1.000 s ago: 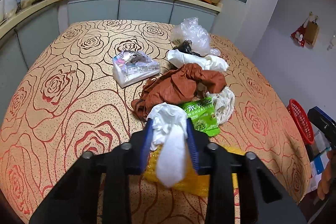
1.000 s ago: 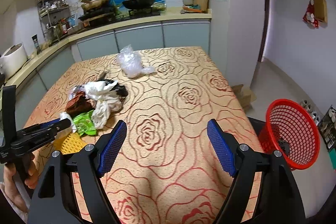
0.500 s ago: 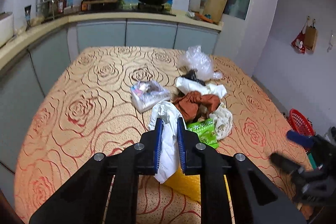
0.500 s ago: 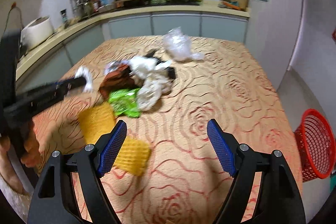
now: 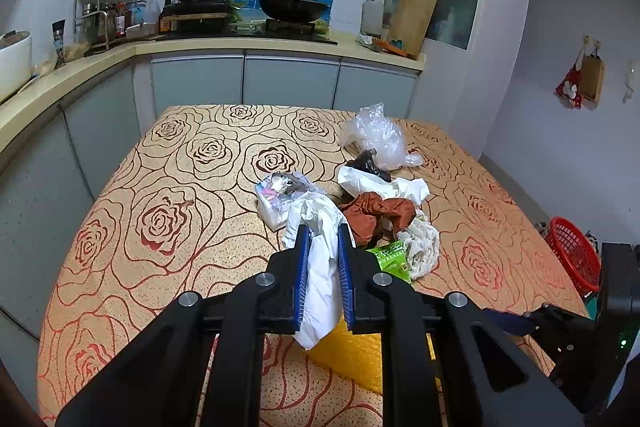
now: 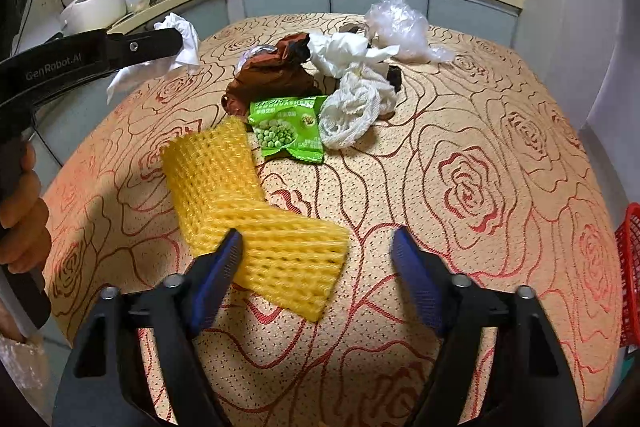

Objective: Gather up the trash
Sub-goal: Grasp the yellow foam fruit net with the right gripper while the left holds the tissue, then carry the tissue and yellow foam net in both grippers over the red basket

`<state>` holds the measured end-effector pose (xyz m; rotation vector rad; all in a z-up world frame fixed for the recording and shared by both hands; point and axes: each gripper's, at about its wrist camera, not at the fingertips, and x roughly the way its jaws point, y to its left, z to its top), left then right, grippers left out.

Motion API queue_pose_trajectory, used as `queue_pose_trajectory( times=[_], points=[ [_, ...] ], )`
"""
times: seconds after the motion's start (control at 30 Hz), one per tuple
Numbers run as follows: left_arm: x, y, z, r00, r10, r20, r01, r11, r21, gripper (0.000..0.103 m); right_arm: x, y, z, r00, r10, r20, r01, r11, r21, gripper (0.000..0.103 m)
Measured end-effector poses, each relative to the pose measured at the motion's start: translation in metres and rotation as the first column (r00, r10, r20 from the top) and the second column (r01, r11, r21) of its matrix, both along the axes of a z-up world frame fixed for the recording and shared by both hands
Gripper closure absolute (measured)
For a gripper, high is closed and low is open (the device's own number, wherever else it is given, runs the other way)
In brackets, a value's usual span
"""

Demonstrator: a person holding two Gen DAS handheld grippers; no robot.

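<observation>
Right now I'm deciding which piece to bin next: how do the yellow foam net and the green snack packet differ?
The yellow foam net is a thick, bent lattice sleeve; the green snack packet is thin and printed. The net is larger and lies alone beside the open right tool, while the packet sits against the trash pile. Both lie on the tablecloth, ungrasped.

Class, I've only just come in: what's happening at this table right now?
A person is clearing rubbish with two handheld grippers. The left gripper is shut on a crumpled white tissue, lifted off the table. The right gripper is open, its fingers at the yellow foam net. More wrappers lie piled behind; a red basket waits beside the table.
</observation>
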<state>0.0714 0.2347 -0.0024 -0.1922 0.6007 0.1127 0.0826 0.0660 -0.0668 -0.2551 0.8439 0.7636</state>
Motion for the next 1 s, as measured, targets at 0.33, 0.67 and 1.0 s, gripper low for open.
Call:
queue_pose_trajectory(
  times=[0.33,0.67,1.0],
  points=[
    [0.002,0.000,-0.003,1.000,0.005,-0.006,-0.005,1.000,0.002,0.089,-0.005,-0.004,0.000,1.000,0.028,0.002,-0.028,1.000,0.013,0.072],
    [0.001,-0.001,-0.003,1.000,0.008,-0.003,-0.008,1.000,0.005,0.089,-0.005,-0.016,0.007,1.000,0.000,0.013,0.000,0.999,0.033,0.092],
    [-0.006,-0.007,0.005,1.000,0.016,0.024,-0.016,0.999,0.028,0.089,0.006,-0.037,0.035,0.991,-0.104,0.085,0.097,0.992,0.076,0.093]
  ],
)
